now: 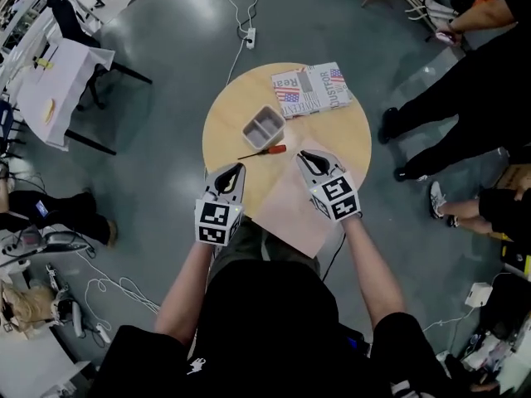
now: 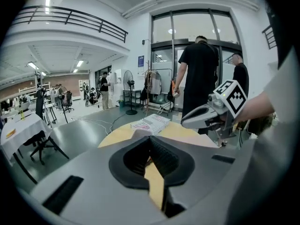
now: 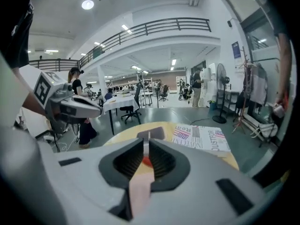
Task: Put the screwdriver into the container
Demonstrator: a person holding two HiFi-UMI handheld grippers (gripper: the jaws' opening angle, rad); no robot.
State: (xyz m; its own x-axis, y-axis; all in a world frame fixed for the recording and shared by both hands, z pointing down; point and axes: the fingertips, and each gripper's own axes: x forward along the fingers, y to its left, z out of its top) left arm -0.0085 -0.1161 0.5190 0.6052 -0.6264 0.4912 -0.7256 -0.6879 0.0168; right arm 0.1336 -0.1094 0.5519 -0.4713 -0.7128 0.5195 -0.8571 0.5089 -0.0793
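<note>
The screwdriver (image 1: 264,151), red-handled with a thin dark shaft, lies on the round wooden table (image 1: 348,135) just in front of the empty grey container (image 1: 263,128). My left gripper (image 1: 236,171) hovers at the table's near left edge, jaws shut and empty. My right gripper (image 1: 304,157) hangs right of the screwdriver's handle, its tips a thin slit apart with nothing between them. In the right gripper view, the red handle (image 3: 146,161) shows past the right gripper (image 3: 146,142), with the container (image 3: 151,133) behind. The left gripper (image 2: 150,142) points across the table.
A printed magazine (image 1: 312,89) lies at the table's far right. A pink sheet (image 1: 290,210) overhangs the near edge. People (image 1: 448,98) stand to the right. A power strip (image 1: 250,33) with cables lies on the floor beyond, and a white-covered table (image 1: 58,81) stands at left.
</note>
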